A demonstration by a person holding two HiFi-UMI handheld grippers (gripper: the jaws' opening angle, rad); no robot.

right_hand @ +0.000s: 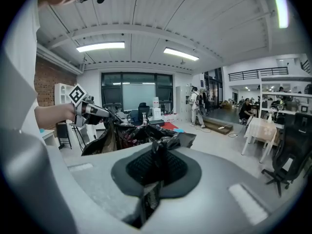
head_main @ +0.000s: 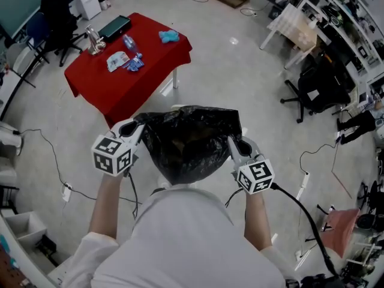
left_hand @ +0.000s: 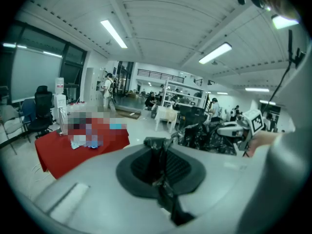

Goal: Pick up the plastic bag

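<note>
A black plastic bag (head_main: 189, 143) hangs stretched open between my two grippers, held in the air in front of the person. My left gripper (head_main: 140, 128) is shut on the bag's left rim, and a pinched strip of black film (left_hand: 161, 152) runs between its jaws. My right gripper (head_main: 233, 141) is shut on the right rim, with crumpled film (right_hand: 163, 147) caught between its jaws. In the left gripper view the bag (left_hand: 204, 135) and the other gripper (left_hand: 239, 129) show across the opening. The right gripper view shows the bag (right_hand: 131, 133) and the opposite gripper (right_hand: 90, 110).
A table with a red cloth (head_main: 129, 62) stands ahead on the left, carrying a bottle, blue items and a dark tray. Office chairs (head_main: 318, 83) and a white table (head_main: 294, 32) are at the right. Cables (head_main: 303, 215) trail over the grey floor.
</note>
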